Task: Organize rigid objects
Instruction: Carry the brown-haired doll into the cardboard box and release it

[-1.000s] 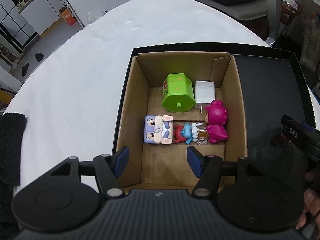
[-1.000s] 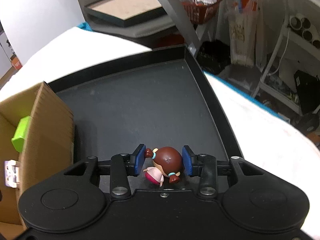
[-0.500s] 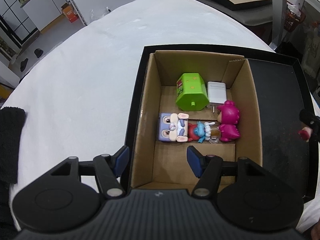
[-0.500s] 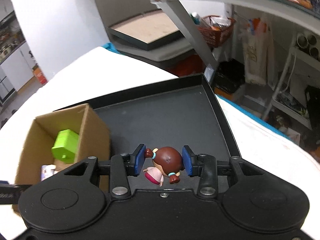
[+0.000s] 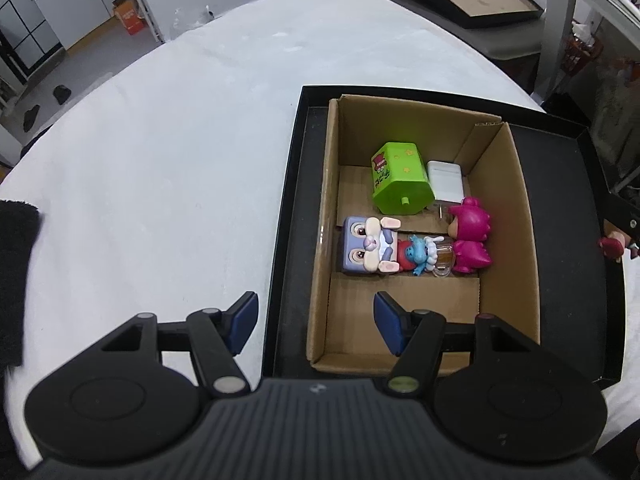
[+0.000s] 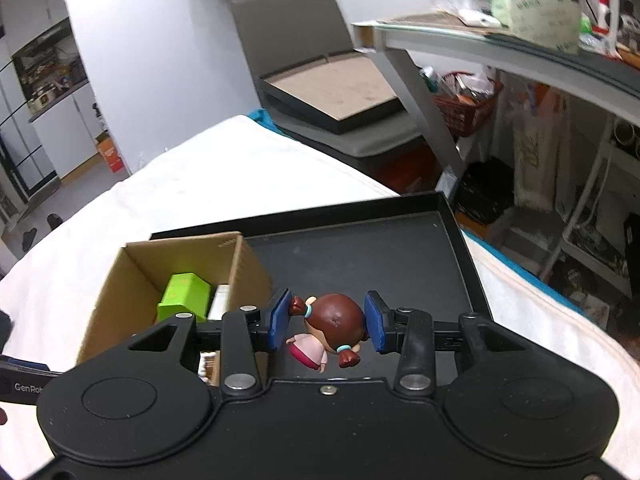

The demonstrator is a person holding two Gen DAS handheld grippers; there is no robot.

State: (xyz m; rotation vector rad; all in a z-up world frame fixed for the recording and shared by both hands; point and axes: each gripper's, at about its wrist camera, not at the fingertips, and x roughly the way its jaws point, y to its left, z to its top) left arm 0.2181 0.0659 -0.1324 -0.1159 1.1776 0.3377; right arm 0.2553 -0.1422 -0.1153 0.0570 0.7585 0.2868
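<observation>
Your right claw (image 6: 326, 322) grips a brown-haired doll figurine (image 6: 330, 330) above the black tray (image 6: 360, 256). Your left claw (image 5: 314, 322) hangs open, empty. Five toys already sit in the cardboard box (image 5: 516, 216) (this doll seems last).

The left gripper (image 5: 314, 324) hovers with its 2 blue-padded fingers spread wide apart and nothing between them, straddling the near-left corner of the cardboard box (image 5: 516, 240). The right gripper (image 6: 327, 322) is raised above and to the right of that box, its 2 blue pads clamped against a small brown-haired doll (image 6: 330, 330), which hangs sideways between them.
</observation>
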